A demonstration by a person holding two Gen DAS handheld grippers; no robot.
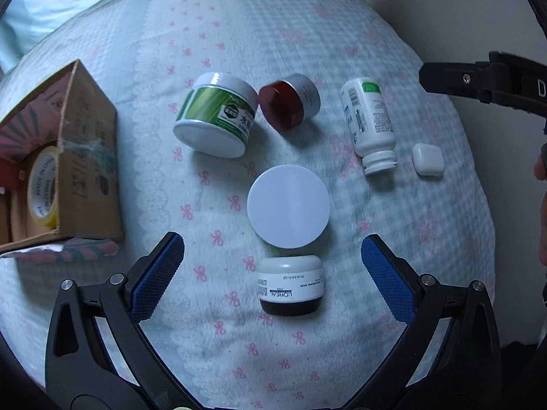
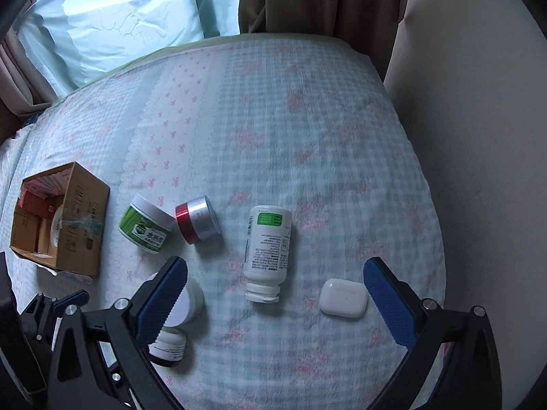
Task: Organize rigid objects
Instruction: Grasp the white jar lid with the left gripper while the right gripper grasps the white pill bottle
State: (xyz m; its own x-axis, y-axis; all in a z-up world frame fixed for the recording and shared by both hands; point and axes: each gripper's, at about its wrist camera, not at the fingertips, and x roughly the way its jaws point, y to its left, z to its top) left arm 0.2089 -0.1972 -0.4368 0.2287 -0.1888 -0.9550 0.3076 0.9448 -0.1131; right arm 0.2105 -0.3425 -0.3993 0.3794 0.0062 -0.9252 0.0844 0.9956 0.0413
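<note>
Both grippers hang over the bed [image 2: 307, 130], fingers spread wide, nothing held. Looks like the approach stage, w/ most items not yet sorted.

Landmark = white lid disc [image 1: 288, 206], flat on the bedcover mid-scene.

Left gripper [image 1: 273, 273]: fingers wide either side of the small L'Oreal jar [image 1: 290, 285], which sits just on the near side of the disc, not touching the pads. Jar stands centred in the gap, so it's prob. the next pick; the spread gives clearance to drop around it. The dark end of the jar faces the camera.

Right gripper [image 2: 275, 302]: wide too, framing the white bottle [image 2: 267, 251] and the earbud case [image 2: 343, 297]. Bottle lies on its side to the right of the disc, uncapped neck toward the camera. Round body on soft bedding, so it may roll if nudged. Case lies just beyond the bottle's neck on the side away from the disc, flat, apart from it.

Beyond the disc: green-label jar [image 1: 215, 116] tipped on its side to the far left, red-lidded jar [image 1: 290, 102] also on its side just right of it; the two nearly touch, can't tell if they do.

Far left of the disc: open cardboard box [image 1: 85, 157] w/ a tape roll [image 1: 42, 188] and small cartons inside. Prob. the bin for the loose items, hence set at the edge w/ its opening clear.
</note>
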